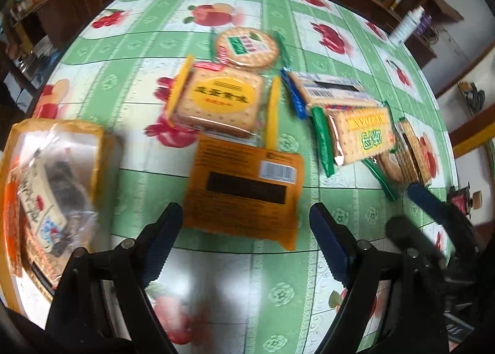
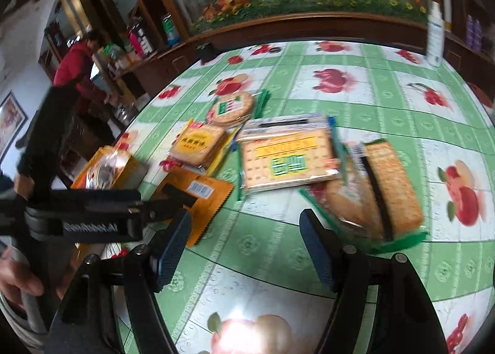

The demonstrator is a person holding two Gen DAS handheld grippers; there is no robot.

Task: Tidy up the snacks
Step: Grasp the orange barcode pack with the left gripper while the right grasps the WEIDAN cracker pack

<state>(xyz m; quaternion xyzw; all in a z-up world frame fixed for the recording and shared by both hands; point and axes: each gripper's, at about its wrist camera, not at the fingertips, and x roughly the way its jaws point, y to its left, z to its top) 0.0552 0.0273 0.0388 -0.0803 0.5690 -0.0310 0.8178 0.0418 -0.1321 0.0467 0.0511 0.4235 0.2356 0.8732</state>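
Observation:
An orange packet [image 1: 247, 180] lies barcode side up on the green fruit-print tablecloth [image 1: 278, 261]. My left gripper [image 1: 244, 211] hovers over its near end, open, a finger on either side and neither pad pressing. Beyond it lie a square cracker pack with a yellow label [image 1: 219, 100], a round cracker pack [image 1: 247, 47] and a green-label cracker pack [image 1: 362, 134]. My right gripper [image 2: 244, 227] is open over bare cloth. A brown cracker pack with green ends [image 2: 380, 193] lies just right of its right finger.
An orange box [image 1: 52, 174] holding wrapped snacks stands at the table's left edge. A white bottle [image 2: 434, 35] and a small black object [image 2: 205, 50] stand at the far edge. A person in red [image 2: 80, 69] stands by shelves beyond the table.

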